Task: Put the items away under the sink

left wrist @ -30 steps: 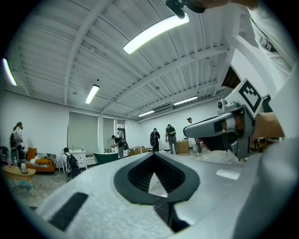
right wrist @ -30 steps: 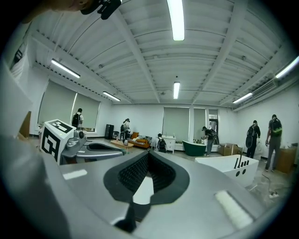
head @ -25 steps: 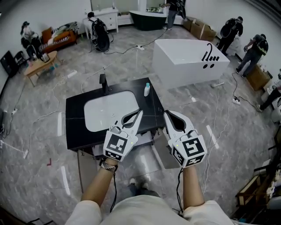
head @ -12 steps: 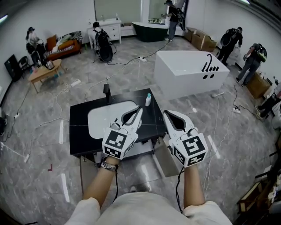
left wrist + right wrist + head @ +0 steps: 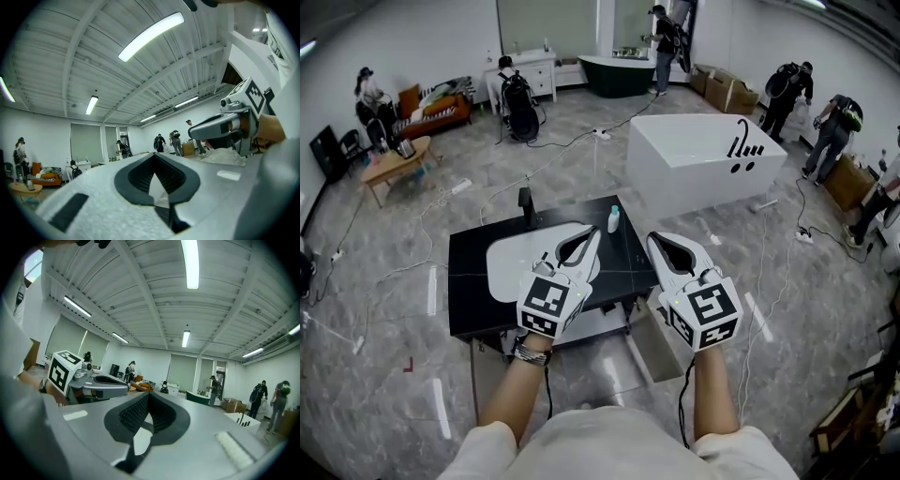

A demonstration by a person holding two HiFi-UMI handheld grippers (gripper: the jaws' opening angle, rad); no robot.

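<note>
Left gripper point(image 5: 598, 231) and right gripper point(image 5: 651, 238) are closed, empty. The bottle point(image 5: 613, 218) right of the sink point(image 5: 502, 258) looks light, slick; grip mid-body

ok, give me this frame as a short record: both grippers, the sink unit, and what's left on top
left gripper: shut, empty, over the sink
right gripper: shut, empty, over the counter's right edge
counter: black
sink: white, nothing visible in it
tap: black, behind the sink
bottle: upright, at the counter's far right
cabinet door: looks swung open under the counter
</note>
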